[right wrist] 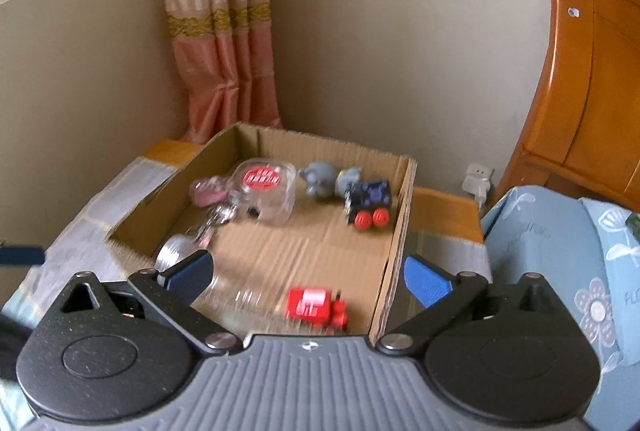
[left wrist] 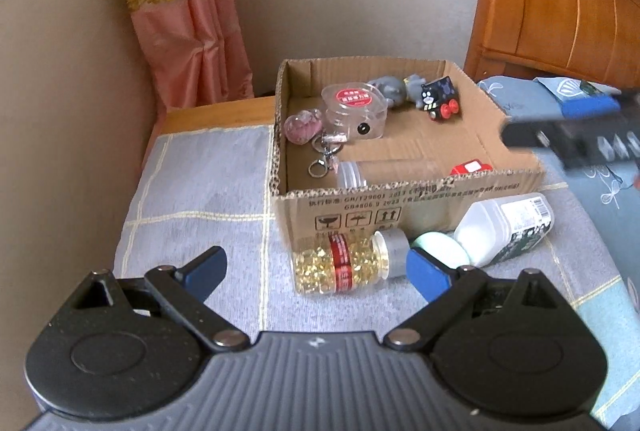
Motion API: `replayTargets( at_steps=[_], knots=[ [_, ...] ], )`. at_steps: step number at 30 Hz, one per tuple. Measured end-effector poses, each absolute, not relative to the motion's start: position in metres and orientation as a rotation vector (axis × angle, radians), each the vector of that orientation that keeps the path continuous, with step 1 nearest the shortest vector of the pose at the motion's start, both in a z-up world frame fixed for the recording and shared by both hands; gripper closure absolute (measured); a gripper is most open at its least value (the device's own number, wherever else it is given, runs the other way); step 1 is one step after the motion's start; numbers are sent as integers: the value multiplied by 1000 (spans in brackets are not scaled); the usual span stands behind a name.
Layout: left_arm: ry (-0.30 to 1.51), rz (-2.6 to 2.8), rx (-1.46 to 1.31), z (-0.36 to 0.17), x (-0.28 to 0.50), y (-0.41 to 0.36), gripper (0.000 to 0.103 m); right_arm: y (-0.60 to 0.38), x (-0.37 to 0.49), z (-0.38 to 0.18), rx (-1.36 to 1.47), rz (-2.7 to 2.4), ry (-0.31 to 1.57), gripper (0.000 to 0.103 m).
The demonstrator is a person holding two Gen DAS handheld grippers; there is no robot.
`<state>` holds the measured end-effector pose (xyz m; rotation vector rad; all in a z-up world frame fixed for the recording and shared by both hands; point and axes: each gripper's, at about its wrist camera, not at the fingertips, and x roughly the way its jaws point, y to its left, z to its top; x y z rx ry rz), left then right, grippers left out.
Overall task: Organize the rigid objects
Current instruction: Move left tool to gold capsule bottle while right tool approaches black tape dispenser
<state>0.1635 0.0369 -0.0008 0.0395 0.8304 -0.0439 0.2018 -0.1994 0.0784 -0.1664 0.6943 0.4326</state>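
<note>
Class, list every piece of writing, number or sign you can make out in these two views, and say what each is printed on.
"GB4806.9 2023", partly legible: box front.
Three handling signs, including up-arrows: box front.
Other Chinese print on the box: too blurred.
Red label on the clear jar: too small.
Red band on the capsule bottle: unreadable.
Barcode and label on the white bottle: too small.
"PL...", cut off: blue cloth.

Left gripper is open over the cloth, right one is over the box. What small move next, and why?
Probably ease the left gripper forward around the capsule jar: it lies on its side outside the cardboard box, right ahead of the open jaws, beside a white bottle also left out.
</note>
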Motion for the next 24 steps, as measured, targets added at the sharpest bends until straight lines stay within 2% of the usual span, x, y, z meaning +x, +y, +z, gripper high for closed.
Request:
replayTargets(
  at_steps=[11, 16, 24],
  knots=[
    [868, -27, 36, -19, 157, 38, 7, -213, 129, 21, -196, 635, 730, 0],
    [894, -34, 68, -27, 156, 32, 7, -197, 125, -14, -219, 691, 799, 0],
    [921, -52, 65, -37, 162, 29, 7, -178, 141, -38, -231, 707, 794, 0]
  ],
)
